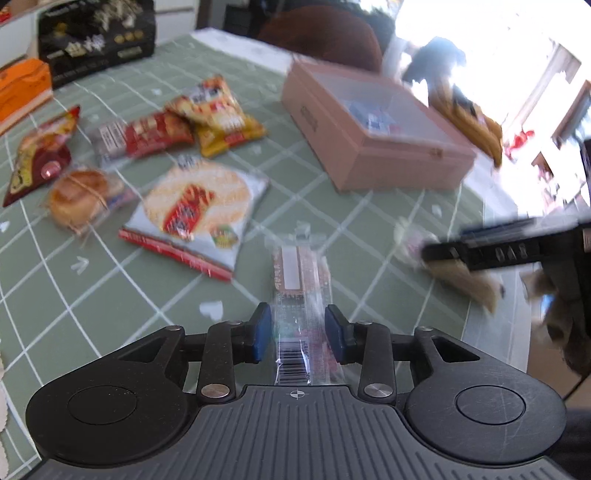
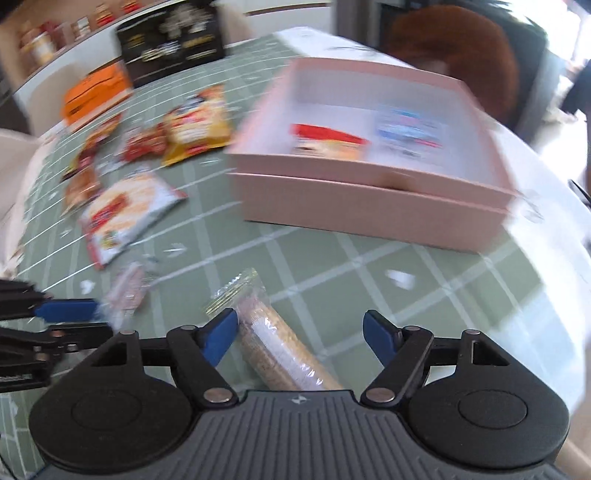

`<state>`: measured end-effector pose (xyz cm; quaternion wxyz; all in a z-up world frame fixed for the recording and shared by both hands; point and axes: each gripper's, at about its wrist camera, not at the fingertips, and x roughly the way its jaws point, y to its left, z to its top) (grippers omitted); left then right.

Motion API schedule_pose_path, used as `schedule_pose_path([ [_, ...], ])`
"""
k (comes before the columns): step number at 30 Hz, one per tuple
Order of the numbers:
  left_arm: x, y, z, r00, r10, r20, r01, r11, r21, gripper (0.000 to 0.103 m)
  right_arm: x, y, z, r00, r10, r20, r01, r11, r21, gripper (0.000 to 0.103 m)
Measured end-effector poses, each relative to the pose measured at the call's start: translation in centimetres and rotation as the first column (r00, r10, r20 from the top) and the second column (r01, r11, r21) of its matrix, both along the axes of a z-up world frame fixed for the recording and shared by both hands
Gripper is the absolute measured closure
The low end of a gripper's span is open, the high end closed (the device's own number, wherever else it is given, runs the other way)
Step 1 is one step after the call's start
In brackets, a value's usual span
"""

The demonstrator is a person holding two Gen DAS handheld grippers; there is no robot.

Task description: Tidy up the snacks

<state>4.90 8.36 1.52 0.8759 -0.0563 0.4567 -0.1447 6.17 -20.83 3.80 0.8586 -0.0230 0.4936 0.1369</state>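
My left gripper (image 1: 298,335) has its blue pads on both sides of a clear-wrapped pink wafer bar (image 1: 300,280) lying on the green checked tablecloth (image 1: 110,295); it looks shut on it. My right gripper (image 2: 300,338) is open over a tan biscuit bar in clear wrap (image 2: 275,343), which lies beside its left pad. The pink box (image 2: 369,206) stands open ahead with two snack packs (image 2: 328,142) inside. The left gripper also shows in the right wrist view (image 2: 70,312), and the right gripper shows in the left wrist view (image 1: 480,251).
Loose snacks lie at the left: a round rice cracker pack (image 1: 195,210), a bun (image 1: 79,197), red and yellow packets (image 1: 218,114). An orange box (image 1: 22,90) and a black box (image 1: 96,33) stand at the back. A brown chair (image 1: 321,37) is behind the table.
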Motion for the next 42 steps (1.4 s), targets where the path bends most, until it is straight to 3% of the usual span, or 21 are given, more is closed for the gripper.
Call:
schedule_pose_path([
  [3,0.5,-0.1,0.3,0.999,0.032,0.040,-0.032,0.999,0.000,0.065,-0.1,-2.3,-0.3,0.997,-0.063,-0.032,0.064,0.997,0.030,0.027],
  [9,2.0,-1.6,-0.5,0.999,0.009,0.036,-0.012,0.996,0.094,0.060,-1.0,-4.4,-0.9,0.991,-0.105,-0.076,0.113,0.988,0.107,0.017],
  [15,4.0,-3.8,-0.6,0.998,-0.057,0.025,0.052,0.987,0.153,0.055,-1.9,-3.3,-1.2,0.998,-0.052,-0.040,0.055,0.997,0.056,0.007],
  [20,5.0,-5.6,-1.0,0.995,-0.094,0.040,0.083,0.974,0.211,0.054,-2.5,-1.5,-1.9,1.000,-0.011,-0.007,0.011,0.999,-0.040,0.002],
  [27,4.2,-5.5,-1.2,0.993,-0.102,0.063,0.089,0.980,0.180,0.055,-2.7,-1.1,-2.1,0.998,-0.059,-0.022,0.058,0.996,-0.071,0.000],
  [32,2.2,-5.3,-1.1,0.992,-0.101,0.069,0.088,0.981,0.171,0.055,-1.9,-1.0,-2.1,0.999,0.002,-0.044,-0.005,0.997,-0.079,0.000],
  [34,1.8,-5.2,-1.0,0.994,-0.094,0.063,0.083,0.984,0.160,0.055,-1.4,-1.0,-1.9,0.999,0.004,-0.040,-0.007,0.997,-0.078,0.006],
  [36,2.0,-5.0,-1.0,0.995,-0.085,0.058,0.075,0.986,0.146,0.055,-1.0,-1.0,-1.5,1.000,-0.005,-0.019,0.004,0.997,-0.072,0.020],
  [38,2.5,-4.8,-0.9,0.996,-0.070,0.050,0.063,0.990,0.125,0.055,-0.9,-0.8,-1.0,1.000,-0.005,-0.012,0.004,0.997,-0.071,0.058],
  [42,3.3,-4.4,-1.0,0.997,-0.052,0.055,0.047,0.994,0.101,0.054,-1.1,-0.8,-0.4,0.999,0.003,-0.044,-0.005,0.999,-0.051,0.068],
])
